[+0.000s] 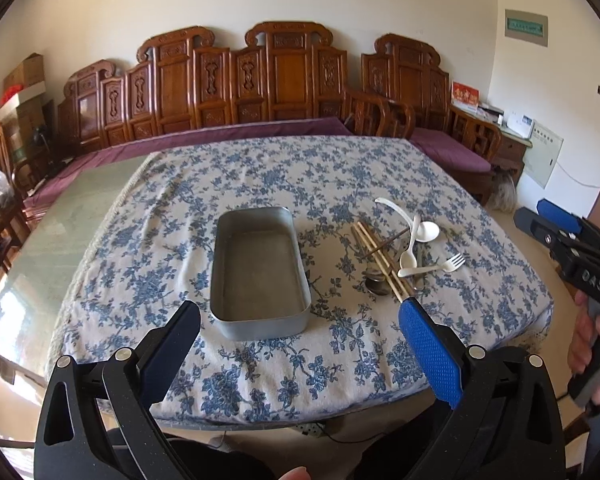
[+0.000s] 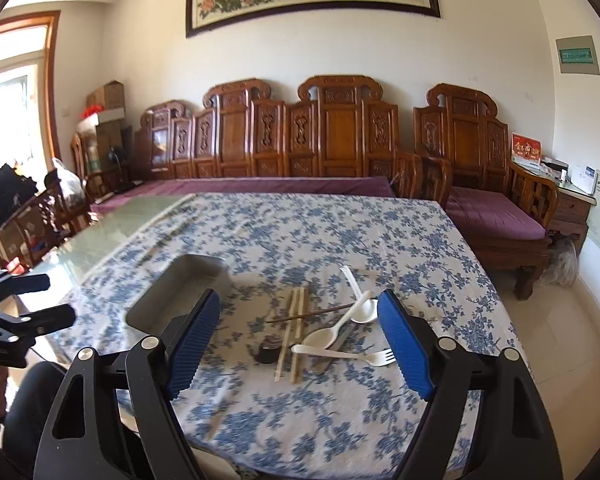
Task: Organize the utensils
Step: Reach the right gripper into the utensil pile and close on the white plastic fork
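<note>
Utensils (image 2: 332,336) lying jumbled near worktop (image 1: 260,380) right edge | plastic spoons, fork, chopsticks looking light, slippery; gripping mid-handle | both hand-held grippers (image 1: 300,320) (image 2: 300,320) hanging spread, empty.

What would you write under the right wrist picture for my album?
Open right gripper hovers over spoons, a fork and chopsticks beside an empty metal tin.

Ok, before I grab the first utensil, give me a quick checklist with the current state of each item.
1. Metal tin empty and ready: ok.
2. Right gripper open, nothing held: ok.
3. Left gripper open, nothing held: ok.
4. Utensils lying apart for a clean pick: not ok, white spoon, plastic fork and chopsticks overlap in a pile.
5. Dark metal piece under the pile identifiable: cannot tell.
</note>
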Demonstrator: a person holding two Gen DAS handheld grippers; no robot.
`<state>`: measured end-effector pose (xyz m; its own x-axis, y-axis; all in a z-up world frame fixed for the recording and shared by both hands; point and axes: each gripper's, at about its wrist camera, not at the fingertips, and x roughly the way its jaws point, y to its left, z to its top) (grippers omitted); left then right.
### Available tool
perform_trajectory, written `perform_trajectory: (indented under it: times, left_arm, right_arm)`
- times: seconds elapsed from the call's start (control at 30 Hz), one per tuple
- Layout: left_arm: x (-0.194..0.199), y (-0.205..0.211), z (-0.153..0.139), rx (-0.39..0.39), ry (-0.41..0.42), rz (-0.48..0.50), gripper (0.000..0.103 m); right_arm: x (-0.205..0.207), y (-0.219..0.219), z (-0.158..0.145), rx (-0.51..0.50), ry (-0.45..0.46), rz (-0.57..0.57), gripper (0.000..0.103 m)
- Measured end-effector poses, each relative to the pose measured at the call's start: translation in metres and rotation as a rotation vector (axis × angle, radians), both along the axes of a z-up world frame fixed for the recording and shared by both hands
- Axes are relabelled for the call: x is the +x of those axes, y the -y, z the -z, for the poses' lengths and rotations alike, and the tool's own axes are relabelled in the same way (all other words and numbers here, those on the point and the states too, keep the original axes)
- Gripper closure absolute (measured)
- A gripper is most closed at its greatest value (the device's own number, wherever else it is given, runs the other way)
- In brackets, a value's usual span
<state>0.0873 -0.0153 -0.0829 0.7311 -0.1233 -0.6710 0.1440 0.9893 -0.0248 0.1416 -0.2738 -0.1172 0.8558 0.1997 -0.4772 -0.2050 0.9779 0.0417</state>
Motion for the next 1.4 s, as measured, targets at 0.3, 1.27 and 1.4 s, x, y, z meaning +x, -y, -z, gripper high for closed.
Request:
perform_trajectory:
  times: [0.3, 1.27, 1.4]
  left_arm:
    - [0.039, 0.011, 0.035, 0.000, -0.083, 0.043, 0.007]
    - [0.101, 0.046, 0.082, 0.004, -0.201, 0.115, 0.007]
    - [0.108, 0.053, 0.086, 0.014, -0.211, 0.116, 0.007]
  right_arm:
    - [0.049, 0.036, 0.050, 0.018, -0.111, 0.077, 0.023]
    - [0.148, 0.042, 0.174, -0.225, -0.444, -0.188, 0.031]
    - [0.146, 0.051, 0.173, -0.189, -0.443, -0.176, 0.049]
